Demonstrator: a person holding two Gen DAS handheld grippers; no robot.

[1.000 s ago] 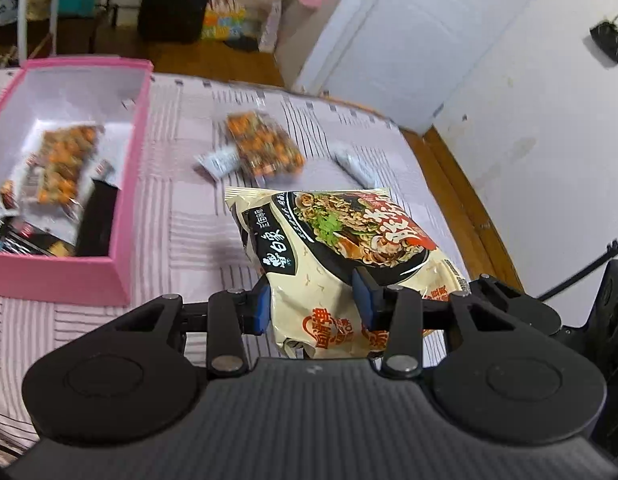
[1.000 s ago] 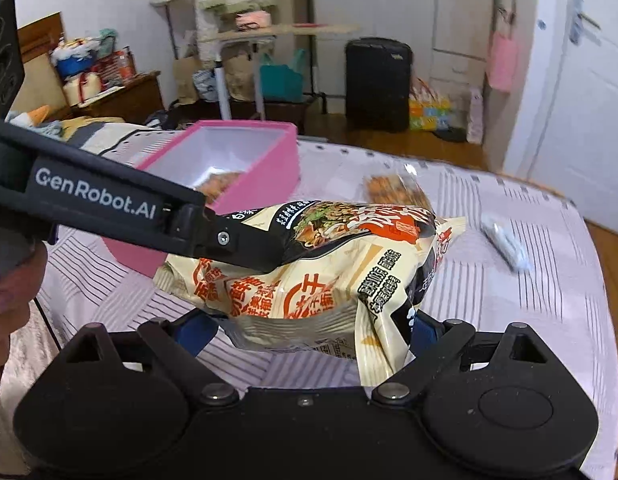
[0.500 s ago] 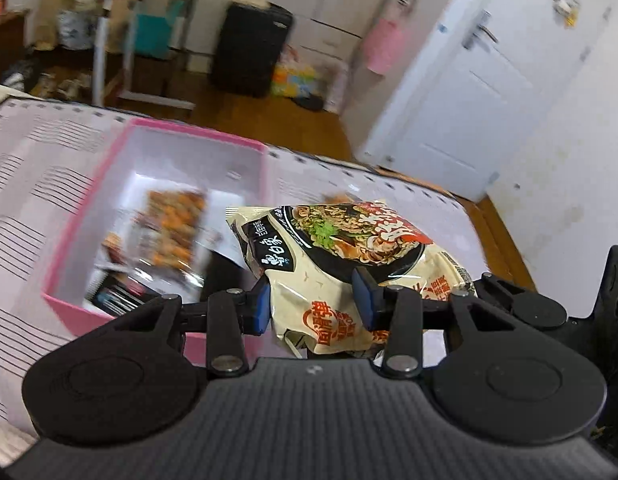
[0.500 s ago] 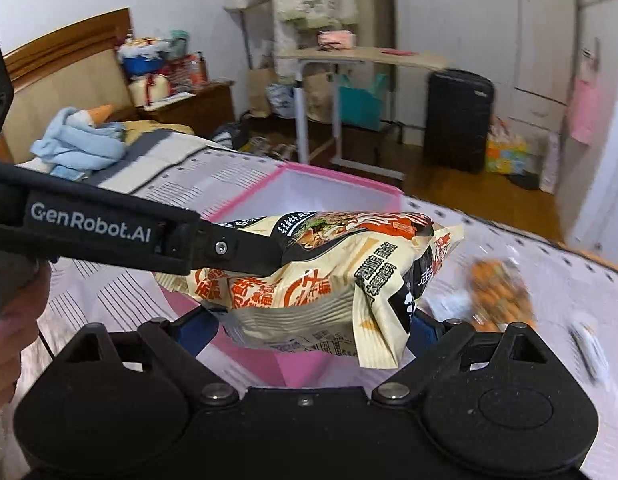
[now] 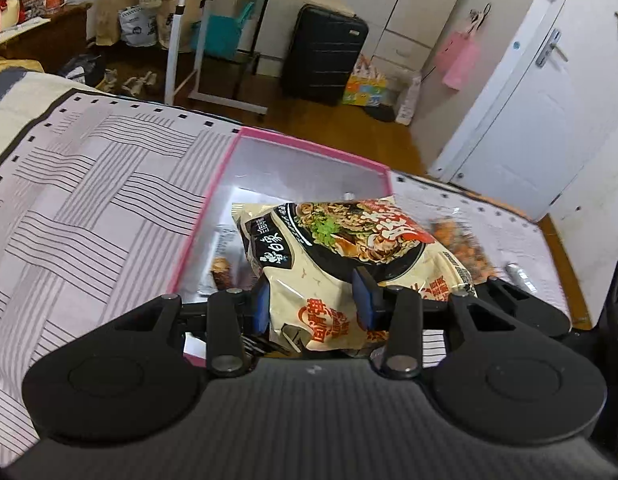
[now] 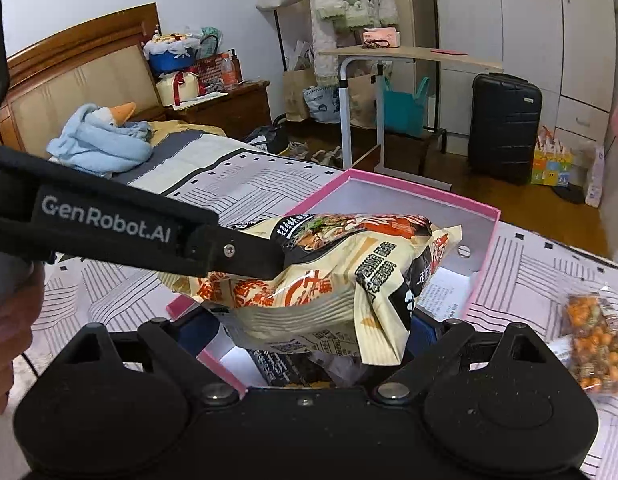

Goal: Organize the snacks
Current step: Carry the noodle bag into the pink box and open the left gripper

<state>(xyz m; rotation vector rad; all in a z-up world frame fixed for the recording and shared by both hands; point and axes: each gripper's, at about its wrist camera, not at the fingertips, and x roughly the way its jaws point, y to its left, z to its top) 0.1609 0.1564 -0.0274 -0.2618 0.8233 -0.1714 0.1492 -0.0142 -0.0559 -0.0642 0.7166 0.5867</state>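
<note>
A beige instant-noodle packet (image 5: 349, 248) hangs in the air over the near end of the open pink box (image 5: 309, 148). My left gripper (image 5: 313, 300) is shut on the packet's near edge, blue pads pressing both sides. In the right wrist view the same noodle packet (image 6: 329, 280) sits between the wide-set jaws of my right gripper (image 6: 309, 328), which grips its lower end. The left gripper's finger (image 6: 237, 252) clamps it from the left. The pink box (image 6: 429, 190) lies just beyond and below; several snack packs (image 5: 221, 272) lie in it, mostly hidden.
The box rests on a striped bedsheet (image 5: 89, 200). To its right on the sheet lie a clear bag of orange nuts (image 6: 593, 344) and a small silver sachet (image 5: 517, 272). A person's hand (image 6: 13, 320) shows at the left edge. A folding table and a black suitcase stand past the bed.
Both grippers have carried the noodle packet to the left, from above the bare sheet to above the pink box. The nut bag has slid to the right of view. Both grips are unchanged.
</note>
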